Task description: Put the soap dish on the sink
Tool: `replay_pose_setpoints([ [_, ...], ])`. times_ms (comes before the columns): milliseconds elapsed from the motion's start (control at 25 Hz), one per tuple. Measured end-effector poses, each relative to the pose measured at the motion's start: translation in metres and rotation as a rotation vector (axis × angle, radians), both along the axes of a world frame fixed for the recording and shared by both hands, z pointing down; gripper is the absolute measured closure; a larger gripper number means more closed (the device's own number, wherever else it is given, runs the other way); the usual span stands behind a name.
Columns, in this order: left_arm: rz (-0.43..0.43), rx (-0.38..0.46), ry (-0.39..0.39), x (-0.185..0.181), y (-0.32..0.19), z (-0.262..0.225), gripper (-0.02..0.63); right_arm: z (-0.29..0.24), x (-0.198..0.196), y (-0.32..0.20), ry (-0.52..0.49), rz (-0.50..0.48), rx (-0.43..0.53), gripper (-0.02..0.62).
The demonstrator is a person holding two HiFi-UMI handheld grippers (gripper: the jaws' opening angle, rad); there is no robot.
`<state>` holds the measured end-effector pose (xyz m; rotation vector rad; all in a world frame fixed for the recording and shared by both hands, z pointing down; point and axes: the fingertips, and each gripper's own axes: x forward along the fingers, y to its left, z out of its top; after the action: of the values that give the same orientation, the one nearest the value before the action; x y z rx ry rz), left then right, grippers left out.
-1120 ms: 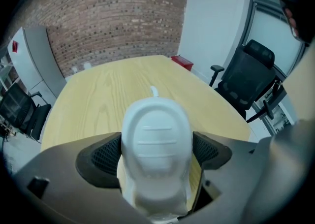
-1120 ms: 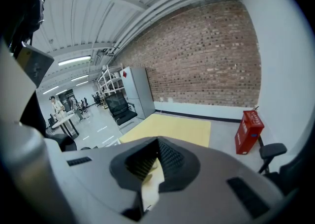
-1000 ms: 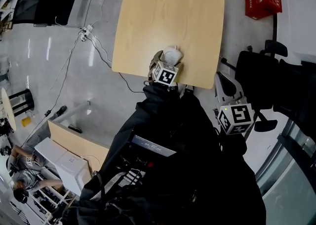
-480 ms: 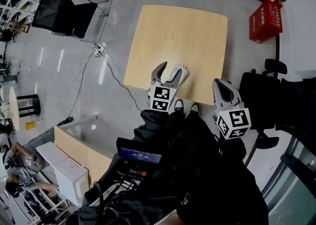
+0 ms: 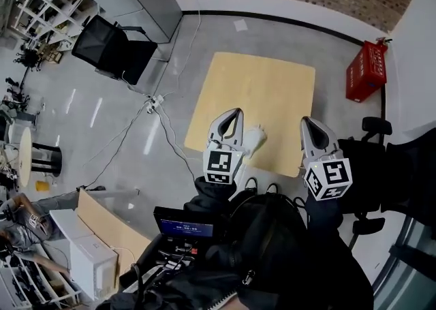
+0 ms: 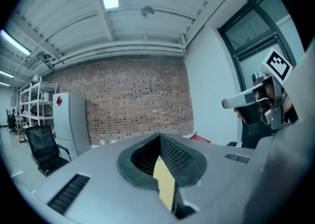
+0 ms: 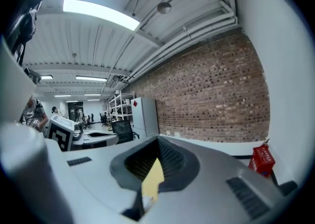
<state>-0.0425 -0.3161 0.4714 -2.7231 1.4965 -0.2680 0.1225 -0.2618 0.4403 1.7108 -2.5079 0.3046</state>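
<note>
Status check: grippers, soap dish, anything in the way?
Left gripper just closed, empty; right gripper shut, empty. White soap dish lying on the light wooden table, near edge, not held. No sink in view; nothing blocking the dish.

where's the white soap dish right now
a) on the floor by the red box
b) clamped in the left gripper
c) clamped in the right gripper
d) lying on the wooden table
d: the soap dish lies on the wooden table, beside the left gripper, whose jaws are together on nothing; the right gripper is shut and empty too.
</note>
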Motion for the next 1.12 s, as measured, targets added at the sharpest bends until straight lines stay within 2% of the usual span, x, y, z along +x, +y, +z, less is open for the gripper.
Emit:
replay_pose_setpoints([
  [240,0.018,0.055,0.075,0.003,0.011,-0.044,0.603,-0.03,-0.003,-0.002,0.007,0.009,0.09,0.589],
  [560,0.042,0.093,0.124,0.007,0.018,-0.077,0.604,-0.05,-0.006,-0.001,0.022,0.002,0.172,0.59],
  [1120,0.062,0.078,0.155,0.015,0.005,-0.085,0.604,-0.063,-0.001,-0.011,0.038,0.02,0.202,0.589],
])
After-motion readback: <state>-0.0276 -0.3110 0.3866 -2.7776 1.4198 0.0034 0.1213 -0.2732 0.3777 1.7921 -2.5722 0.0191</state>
